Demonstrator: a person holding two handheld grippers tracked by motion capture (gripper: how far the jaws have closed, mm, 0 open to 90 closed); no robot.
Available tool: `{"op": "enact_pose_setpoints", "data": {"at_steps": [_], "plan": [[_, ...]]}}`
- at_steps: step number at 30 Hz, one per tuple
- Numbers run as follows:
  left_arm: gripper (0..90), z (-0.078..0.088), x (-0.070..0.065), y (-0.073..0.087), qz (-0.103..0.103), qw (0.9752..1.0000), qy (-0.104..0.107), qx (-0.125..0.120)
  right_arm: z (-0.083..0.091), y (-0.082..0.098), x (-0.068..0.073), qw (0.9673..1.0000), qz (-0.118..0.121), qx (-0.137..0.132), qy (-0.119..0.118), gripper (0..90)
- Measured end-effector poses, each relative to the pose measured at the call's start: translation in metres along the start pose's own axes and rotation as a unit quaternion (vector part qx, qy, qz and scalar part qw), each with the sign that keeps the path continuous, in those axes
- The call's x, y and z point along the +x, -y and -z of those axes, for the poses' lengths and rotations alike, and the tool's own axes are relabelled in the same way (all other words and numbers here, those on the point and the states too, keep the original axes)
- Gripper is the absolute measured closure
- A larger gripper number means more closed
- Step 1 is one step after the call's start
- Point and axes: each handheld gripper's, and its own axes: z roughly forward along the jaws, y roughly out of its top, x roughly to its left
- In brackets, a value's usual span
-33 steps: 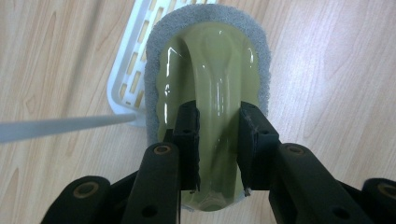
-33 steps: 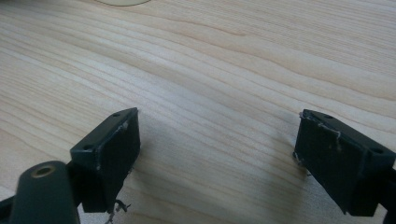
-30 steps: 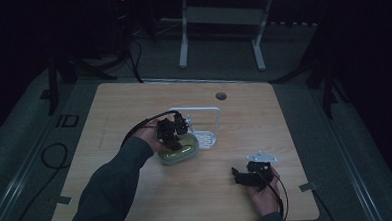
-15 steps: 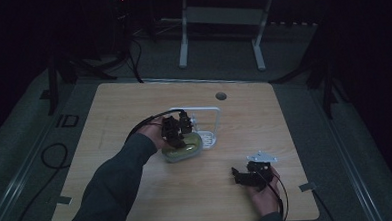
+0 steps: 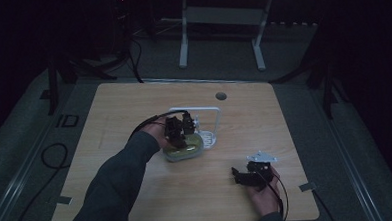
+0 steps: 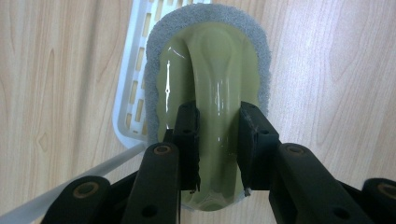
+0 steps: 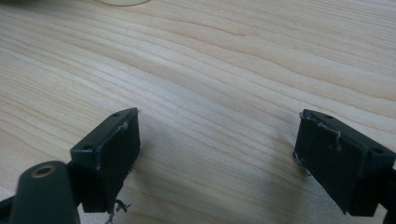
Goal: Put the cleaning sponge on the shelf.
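Since a second ago the left gripper [image 5: 181,132] and the scrubbing brush [image 5: 184,147] it holds have shifted a little toward the tabletop's [image 5: 133,103] right edge, up against the white plastic rack [image 5: 208,138], while the right gripper [image 5: 247,177] has kept its place near the front right corner. Seen from the left gripper view, the left gripper's [image 6: 218,140] fingers [image 6: 187,135] are clamped on either side of the brush's arched handle [image 6: 217,79], one black pad on each flank of the arch. That scrubbing brush [image 6: 210,60] is an elongated oval: a glossy, pale olive-green plastic body with a smooth raised loop handle, rimmed by a grey, fuzzy scouring pad [image 6: 154,51] that shows all round its edge. Its long axis runs straight away from the gripper, the rounded far end pointing away along the line of the fingers; in the high view it lies near the middle of the tabletop. Its far left part overlaps the slotted white rack [image 6: 133,79], whose flat tray has rows of narrow openings; the rest is over bare light wood grain. In the right gripper view, the right gripper [image 7: 217,140] has its fingers [image 7: 114,154] spread wide apart just above the wood-grain tabletop [image 7: 224,60], with nothing between them.
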Motion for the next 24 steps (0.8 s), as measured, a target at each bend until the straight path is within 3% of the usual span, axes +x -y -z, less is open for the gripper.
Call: {"op": "enact_pose_setpoints", "data": {"at_steps": [8,24], "plan": [[71.5,0.002,-0.001,-0.010,-0.025,0.9996,-0.009,0.008,0.000,0.000,0.000,1.0000,0.000,0.000,0.000,13.9],[71.5,0.004,0.003,-0.024,-0.048,0.9987,-0.018,0.003,0.000,0.000,0.000,1.0000,0.000,0.000,0.000,13.9]]}}
